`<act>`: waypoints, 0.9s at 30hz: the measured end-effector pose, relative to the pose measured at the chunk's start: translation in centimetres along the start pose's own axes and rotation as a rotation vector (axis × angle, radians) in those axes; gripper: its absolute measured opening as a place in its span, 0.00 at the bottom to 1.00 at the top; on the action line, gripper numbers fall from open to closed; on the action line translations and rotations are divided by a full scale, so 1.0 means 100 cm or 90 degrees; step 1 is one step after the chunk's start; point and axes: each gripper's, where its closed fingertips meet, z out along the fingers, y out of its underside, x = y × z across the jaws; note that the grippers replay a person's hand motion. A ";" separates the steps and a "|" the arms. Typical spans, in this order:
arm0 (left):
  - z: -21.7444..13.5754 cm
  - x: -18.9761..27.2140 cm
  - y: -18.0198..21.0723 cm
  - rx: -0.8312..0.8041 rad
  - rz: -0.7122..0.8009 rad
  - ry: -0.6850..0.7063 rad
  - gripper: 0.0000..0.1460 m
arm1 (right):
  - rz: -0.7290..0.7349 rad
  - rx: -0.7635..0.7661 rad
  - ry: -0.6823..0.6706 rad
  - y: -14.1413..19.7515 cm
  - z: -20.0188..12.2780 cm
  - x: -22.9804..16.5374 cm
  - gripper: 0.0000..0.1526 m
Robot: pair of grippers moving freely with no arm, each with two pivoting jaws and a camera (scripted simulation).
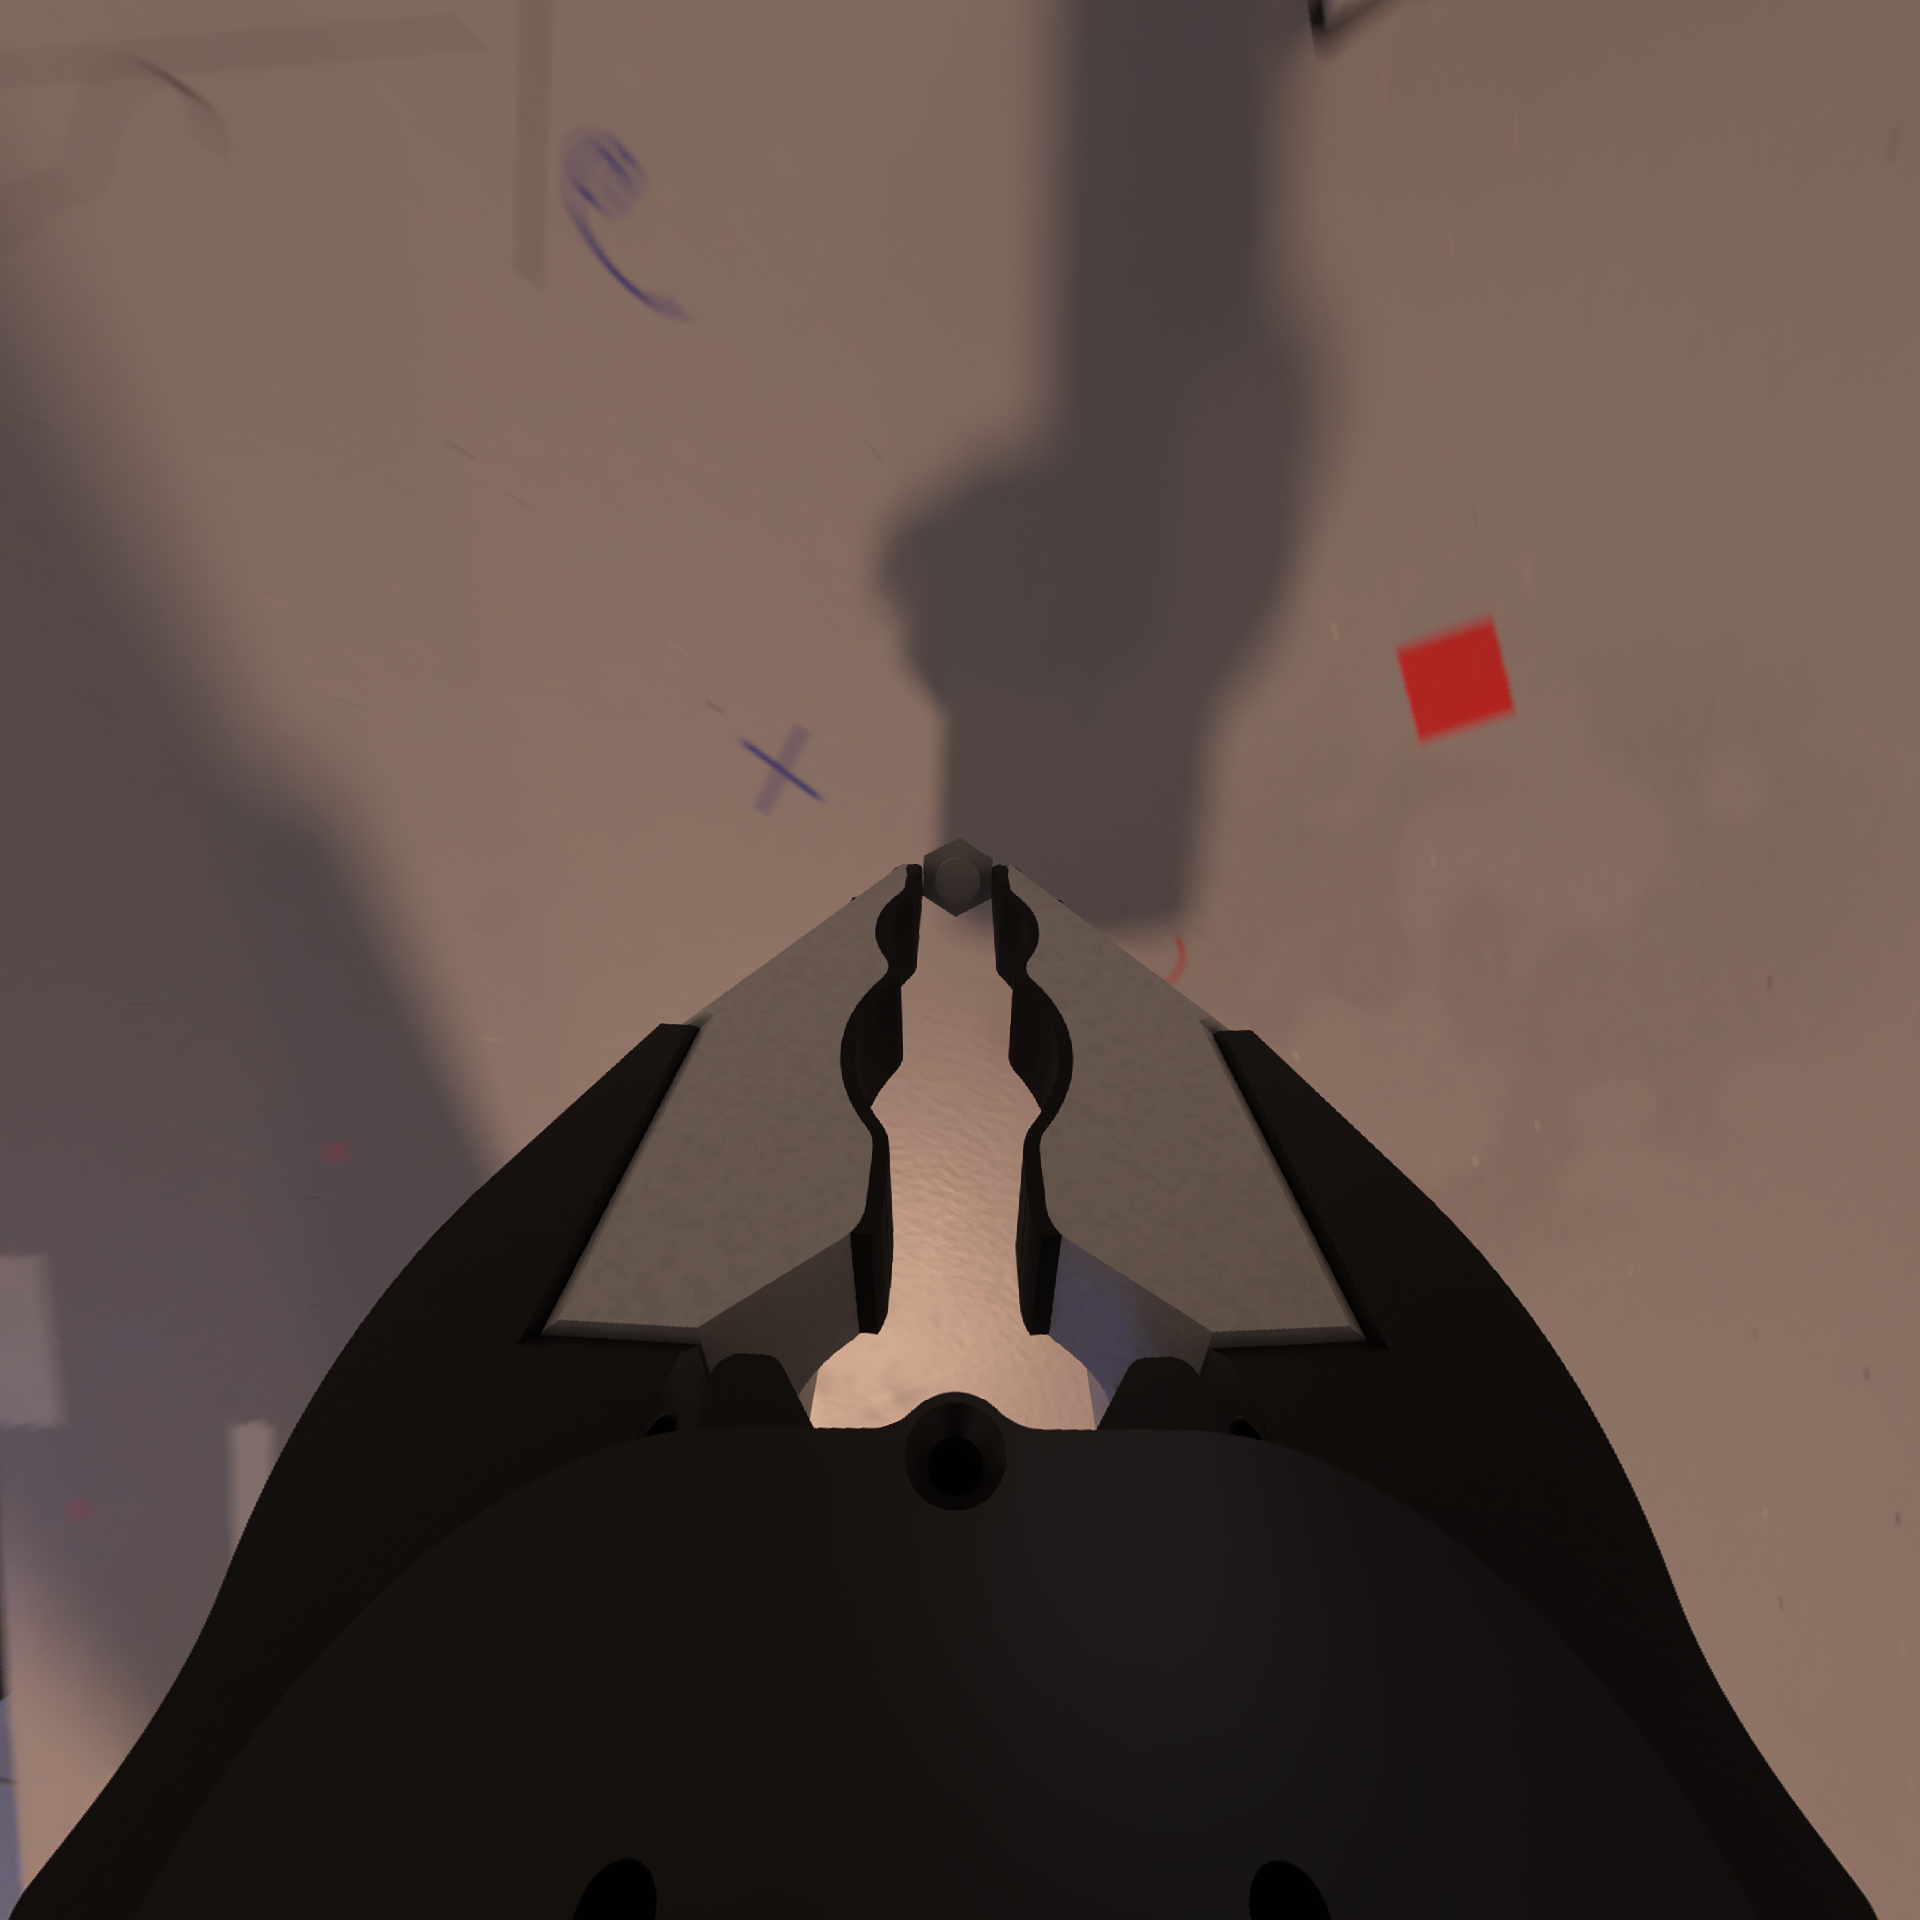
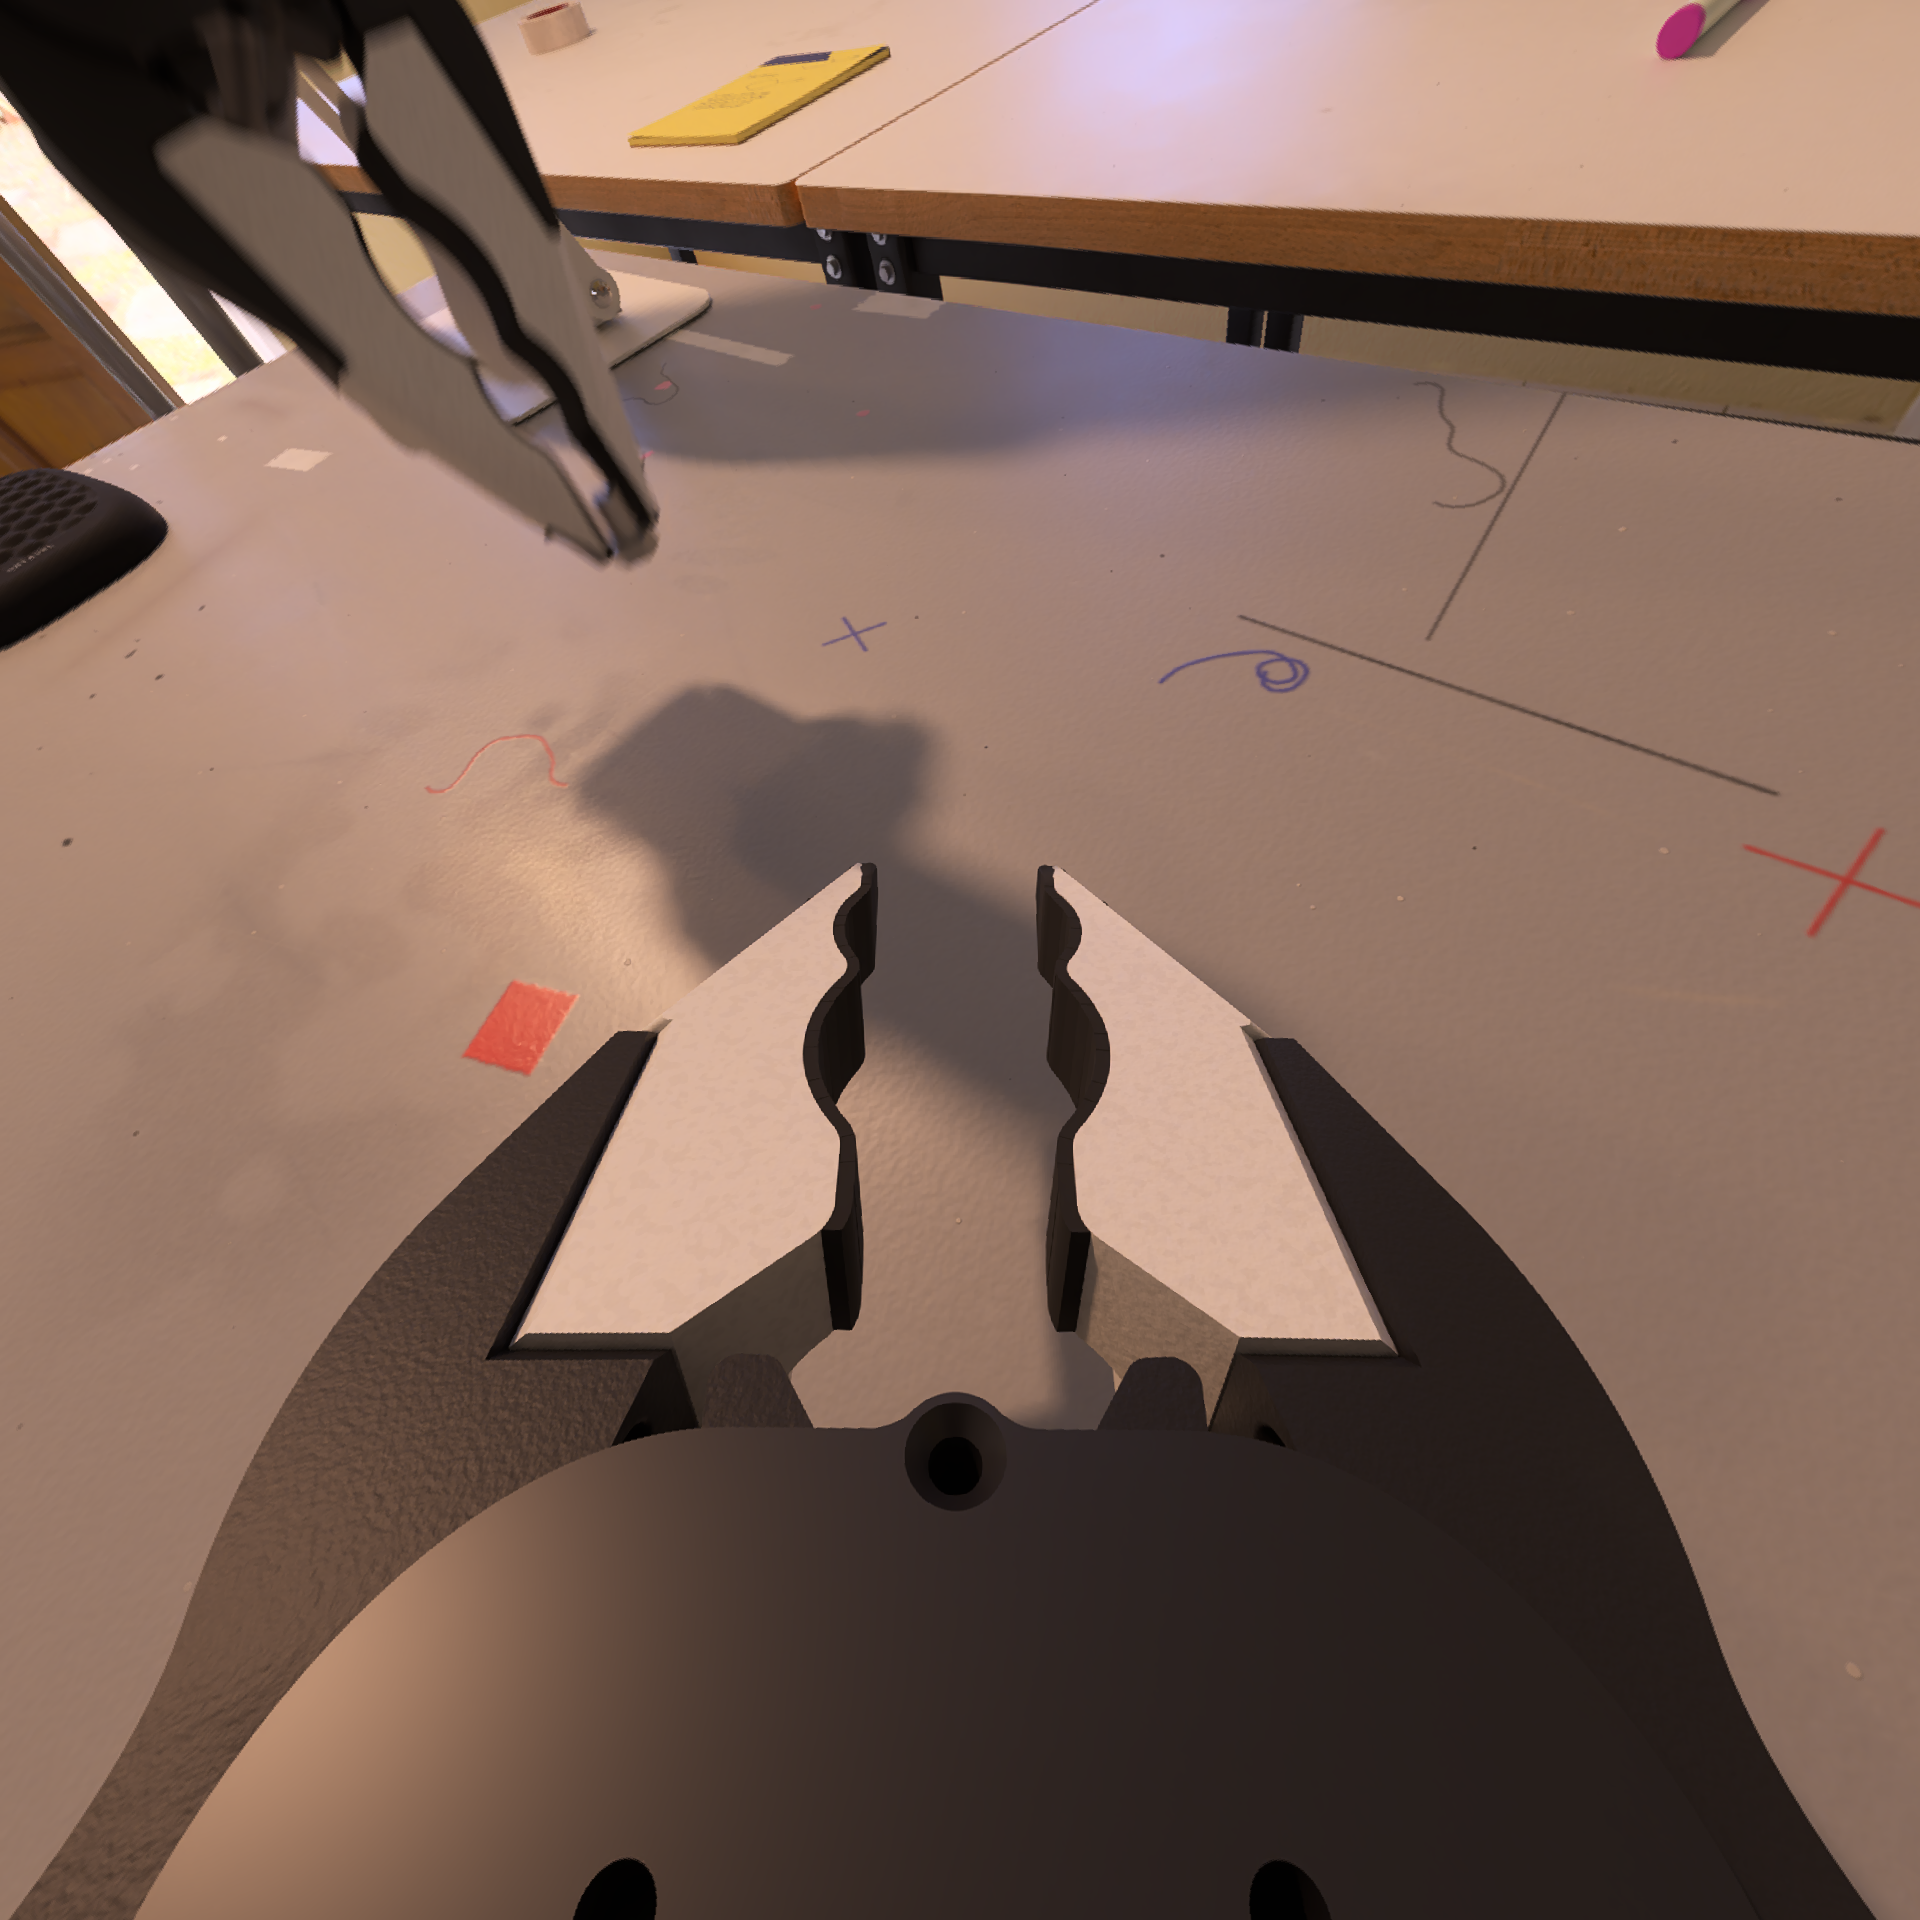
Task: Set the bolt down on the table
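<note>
Left gripper point(image 1: 956, 883) pinches the small bolt point(image 1: 956, 879) above the tabletop point(image 1: 623, 582); next, lowering and releasing. Right gripper point(image 2: 956, 883) spread, empty.

Beyond the near surface we see a yellow notepad point(image 2: 758, 96) lying flat on a second worktop point(image 2: 1351, 156), with a roll of tape point(image 2: 554, 25) behind it and a magenta-capped marker point(image 2: 1704, 23) well apart to the right. A black mesh object point(image 2: 62, 540) sits at our left edge. A red square patch point(image 1: 1455, 677) and a blue cross mark point(image 2: 854, 632) lie well apart.
</note>
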 end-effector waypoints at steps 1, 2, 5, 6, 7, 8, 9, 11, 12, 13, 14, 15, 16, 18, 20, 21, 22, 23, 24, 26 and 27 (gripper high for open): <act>-0.010 -0.009 -0.012 0.024 -0.008 -0.020 0.09 | -0.002 0.002 0.001 0.000 0.000 0.000 0.20; -0.021 -0.018 -0.023 0.043 -0.015 -0.038 0.09 | -0.004 0.003 0.002 -0.001 -0.001 0.000 0.20; -0.053 -0.051 -0.045 0.060 -0.031 -0.106 0.09 | -0.007 0.013 0.005 -0.004 -0.002 0.001 0.19; -0.061 -0.060 -0.049 0.055 -0.040 -0.124 0.09 | -0.006 0.019 0.003 -0.005 -0.003 0.000 0.19; -0.066 -0.068 -0.052 0.048 -0.053 -0.130 0.09 | -0.005 0.024 0.000 -0.006 -0.004 0.000 0.19; -0.070 -0.075 -0.055 0.045 -0.069 -0.129 0.09 | -0.004 0.027 -0.002 -0.007 -0.004 -0.001 0.18; -0.070 -0.080 -0.057 0.043 -0.084 -0.126 0.09 | -0.004 0.028 -0.002 -0.007 -0.004 -0.001 0.18; -0.064 -0.084 -0.060 0.024 -0.097 -0.097 0.09 | -0.006 0.026 -0.002 -0.007 -0.004 -0.001 0.18; -0.059 -0.087 -0.061 0.014 -0.090 -0.094 0.09 | -0.007 0.026 -0.001 -0.007 -0.004 -0.001 0.18; -0.052 -0.091 -0.061 0.002 -0.079 -0.094 0.09 | -0.009 0.027 -0.001 -0.007 -0.004 -0.001 0.18; -0.044 -0.093 -0.061 -0.011 -0.074 -0.085 0.09 | -0.010 0.027 -0.001 -0.007 -0.004 -0.002 0.18; -0.035 -0.097 -0.061 -0.023 -0.074 -0.076 0.09 | -0.011 0.027 -0.001 -0.007 -0.004 -0.002 0.18; -0.025 -0.101 -0.061 -0.032 -0.079 -0.070 0.09 | -0.012 0.026 0.000 -0.007 -0.004 -0.002 0.18; -0.005 -0.108 -0.058 -0.056 -0.089 -0.046 0.09 | -0.015 0.026 0.001 -0.007 -0.004 -0.002 0.17; 0.015 -0.113 -0.054 -0.082 -0.091 -0.021 0.09 | -0.017 0.025 0.003 -0.007 -0.004 -0.002 0.17; 0.024 -0.114 -0.053 -0.092 -0.090 -0.005 0.09 | -0.018 0.024 0.003 -0.007 -0.004 -0.002 0.17; 0.032 -0.114 -0.052 -0.101 -0.092 0.016 0.09 | -0.018 0.024 0.002 -0.006 -0.004 -0.002 0.17; 0.040 -0.114 -0.053 -0.104 -0.095 0.033 0.09 | -0.018 0.023 0.001 -0.006 -0.004 -0.002 0.17; 0.047 -0.114 -0.054 -0.108 -0.100 0.047 0.09 | -0.018 0.022 0.000 -0.006 -0.004 -0.002 0.17; 0.060 -0.115 -0.054 -0.125 -0.103 0.055 0.09 | -0.019 0.021 -0.002 -0.006 -0.003 -0.003 0.17; 0.064 -0.116 -0.054 -0.133 -0.099 0.054 0.09 | -0.019 0.019 -0.003 -0.005 -0.003 -0.003 0.17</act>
